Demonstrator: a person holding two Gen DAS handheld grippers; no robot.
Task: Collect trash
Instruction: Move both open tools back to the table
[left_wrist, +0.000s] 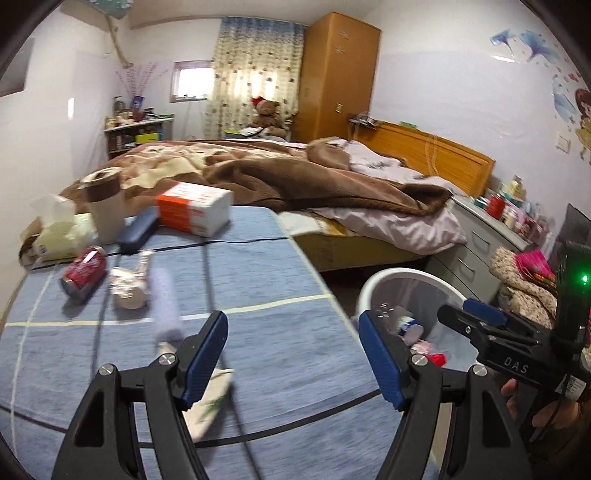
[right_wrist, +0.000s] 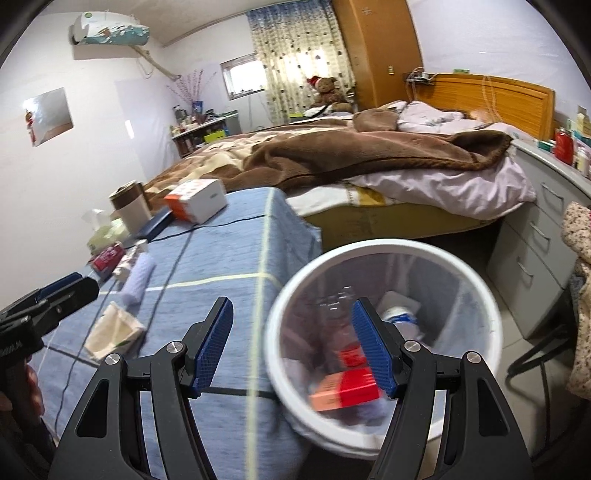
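A white trash bin (right_wrist: 476, 280) with a clear liner stands on the floor right of the blue-covered table (right_wrist: 229, 240); it holds a red-orange box (right_wrist: 343, 387) and other trash. My right gripper (right_wrist: 291, 339) is open and empty, above the bin's left rim. My left gripper (left_wrist: 293, 354) is open and empty over the table's right edge. On the table lie a red can (left_wrist: 83, 273), crumpled wrappers (left_wrist: 127, 286), a lilac roll (left_wrist: 166, 299) and a cream paper scrap (right_wrist: 114, 328). The bin also shows in the left wrist view (left_wrist: 369, 291).
A paper cup (left_wrist: 105, 206), tissue pack (left_wrist: 55, 229), dark case (left_wrist: 138, 230) and orange-white box (left_wrist: 194, 208) stand at the table's far end. A bed with a brown blanket (left_wrist: 295, 173) lies behind. Grey drawers (right_wrist: 535, 229) stand right of the bin.
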